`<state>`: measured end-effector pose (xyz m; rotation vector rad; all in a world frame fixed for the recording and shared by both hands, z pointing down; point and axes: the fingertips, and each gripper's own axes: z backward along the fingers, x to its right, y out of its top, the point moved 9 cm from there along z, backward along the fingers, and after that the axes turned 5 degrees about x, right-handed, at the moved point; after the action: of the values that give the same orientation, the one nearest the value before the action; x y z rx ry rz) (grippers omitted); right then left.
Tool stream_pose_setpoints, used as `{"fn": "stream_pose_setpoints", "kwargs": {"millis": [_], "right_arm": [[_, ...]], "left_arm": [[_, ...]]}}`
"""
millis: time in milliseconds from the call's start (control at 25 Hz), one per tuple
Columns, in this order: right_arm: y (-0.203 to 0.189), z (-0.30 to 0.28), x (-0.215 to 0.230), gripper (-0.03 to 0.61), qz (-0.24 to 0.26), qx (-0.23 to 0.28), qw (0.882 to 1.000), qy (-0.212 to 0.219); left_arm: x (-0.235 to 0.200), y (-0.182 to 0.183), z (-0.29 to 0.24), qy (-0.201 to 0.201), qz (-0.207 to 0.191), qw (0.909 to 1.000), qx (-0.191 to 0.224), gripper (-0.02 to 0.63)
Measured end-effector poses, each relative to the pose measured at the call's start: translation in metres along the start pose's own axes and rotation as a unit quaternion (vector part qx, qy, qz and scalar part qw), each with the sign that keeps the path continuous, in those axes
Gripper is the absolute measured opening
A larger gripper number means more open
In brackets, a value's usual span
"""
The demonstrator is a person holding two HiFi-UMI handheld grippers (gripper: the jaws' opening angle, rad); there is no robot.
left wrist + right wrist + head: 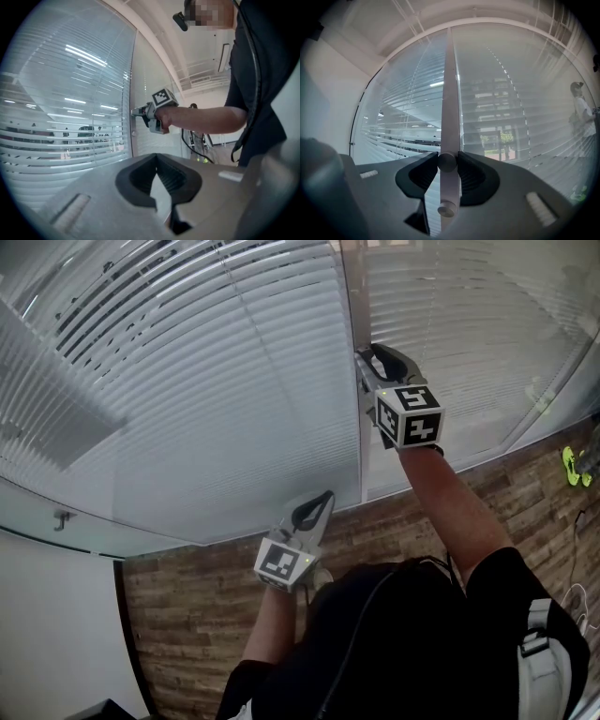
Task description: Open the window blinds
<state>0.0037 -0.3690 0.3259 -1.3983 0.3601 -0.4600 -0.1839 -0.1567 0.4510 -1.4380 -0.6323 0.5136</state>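
Note:
White slatted blinds (216, 381) hang behind glass on both sides of a grey upright frame post (354, 296). A small round knob (447, 161) sticks out of that post (449, 93), with a second knob (447, 208) below it. My right gripper (367, 362) points level at the post, its jaws shut on the upper knob. The left gripper view shows it against the post too (136, 112). My left gripper (319, 502) hangs lower, away from the post, shut with nothing in it (157, 157). The left pane's slats (61, 117) show gaps with a room behind.
A wood-patterned floor (187, 606) runs along the foot of the window. A white wall (47, 634) with a small hook (62, 519) stands at the left. A yellow-green object (572, 465) lies at the far right. A person (581, 108) shows at the right edge.

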Motion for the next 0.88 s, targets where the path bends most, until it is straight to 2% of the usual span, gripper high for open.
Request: {"fn": "stream_pose_setpoints", "kwargs": {"millis": [320, 520, 760, 880], "right_arm": [[-0.0005, -0.0001, -0.0011, 0.135, 0.01, 0.002, 1.0, -0.002], [-0.003, 0.0009, -0.0045, 0.133, 0.064, 0.006, 0.998, -0.01], [-0.0018, 0.0003, -0.0025, 0.142, 0.046, 0.005, 0.999, 0.003], [0.0, 0.0044, -0.0007, 0.19, 0.046, 0.014, 0.999, 0.016]], "left_arm": [[-0.0001, -0.0004, -0.002, -0.002, 0.001, 1.0, 0.0, 0.005], [0.0045, 0.0012, -0.0044, -0.005, 0.005, 1.0, -0.004, 0.005], [0.0025, 0.0072, -0.0016, -0.002, 0.01, 0.9998, -0.015, 0.005], [0.0005, -0.001, -0.0008, -0.001, 0.003, 1.0, -0.002, 0.004]]}}
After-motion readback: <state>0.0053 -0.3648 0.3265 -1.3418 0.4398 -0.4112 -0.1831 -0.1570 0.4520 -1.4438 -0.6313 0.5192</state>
